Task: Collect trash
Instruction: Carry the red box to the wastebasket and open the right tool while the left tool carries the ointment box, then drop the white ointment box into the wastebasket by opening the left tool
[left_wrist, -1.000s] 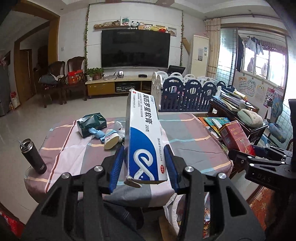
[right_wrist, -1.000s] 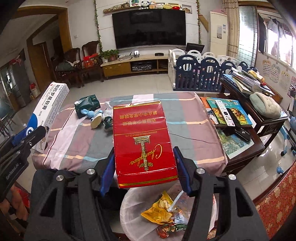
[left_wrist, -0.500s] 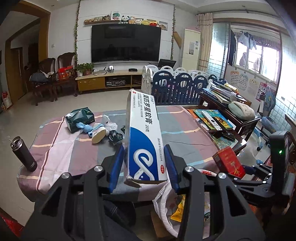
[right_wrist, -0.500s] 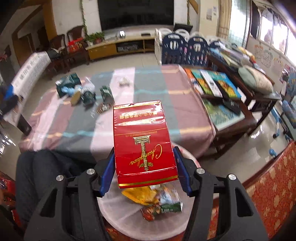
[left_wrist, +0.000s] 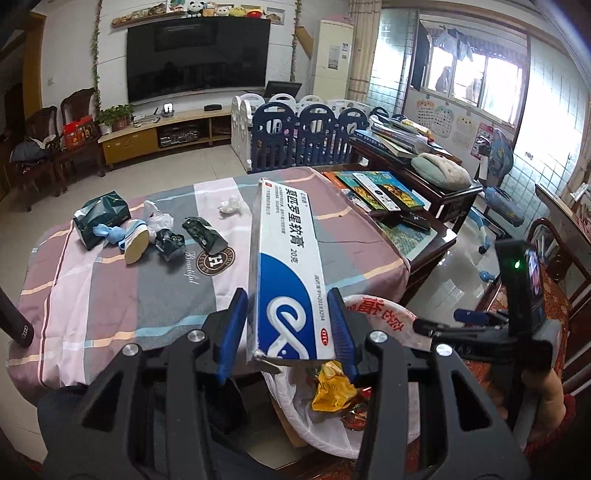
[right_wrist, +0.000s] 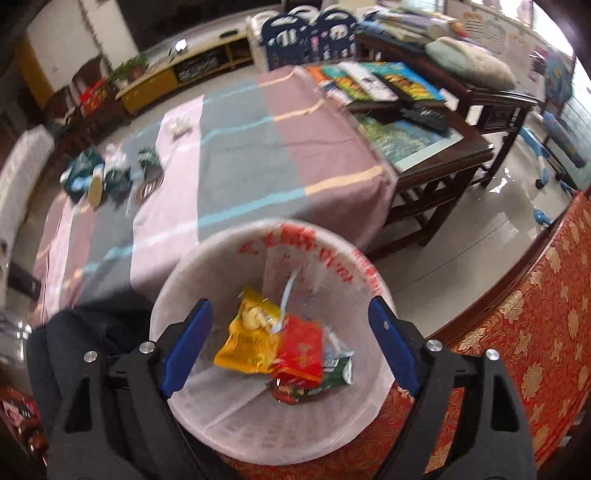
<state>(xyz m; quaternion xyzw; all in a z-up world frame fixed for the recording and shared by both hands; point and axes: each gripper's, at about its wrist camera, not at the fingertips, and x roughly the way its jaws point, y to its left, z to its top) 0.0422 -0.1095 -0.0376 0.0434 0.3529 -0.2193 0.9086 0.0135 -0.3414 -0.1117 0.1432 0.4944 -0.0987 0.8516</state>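
My left gripper (left_wrist: 288, 328) is shut on a long white and blue medicine box (left_wrist: 286, 269), held upright above the table's near edge. My right gripper (right_wrist: 291, 343) is open and empty, right above the bin with the white bag (right_wrist: 221, 258). The red box (right_wrist: 301, 345) lies inside it among a yellow wrapper (right_wrist: 247, 338) and other trash. The bin also shows in the left wrist view (left_wrist: 373, 317), with the right gripper body (left_wrist: 517, 325) beside it. More trash lies on the far left of the table: a dark green pack (left_wrist: 101, 218), crumpled wrappers (left_wrist: 170, 242) and a white wad (left_wrist: 229, 205).
The table has a striped pink and grey cloth (left_wrist: 147, 295). A dark bottle (left_wrist: 14, 321) stands at its left edge. A low wooden table with books and remotes (left_wrist: 384, 195) stands to the right. A red patterned seat (right_wrist: 517, 332) is beside the bin.
My right gripper has opened and let go of the red box, which now lies in the bin. My left gripper has moved closer to the bin with the medicine box.
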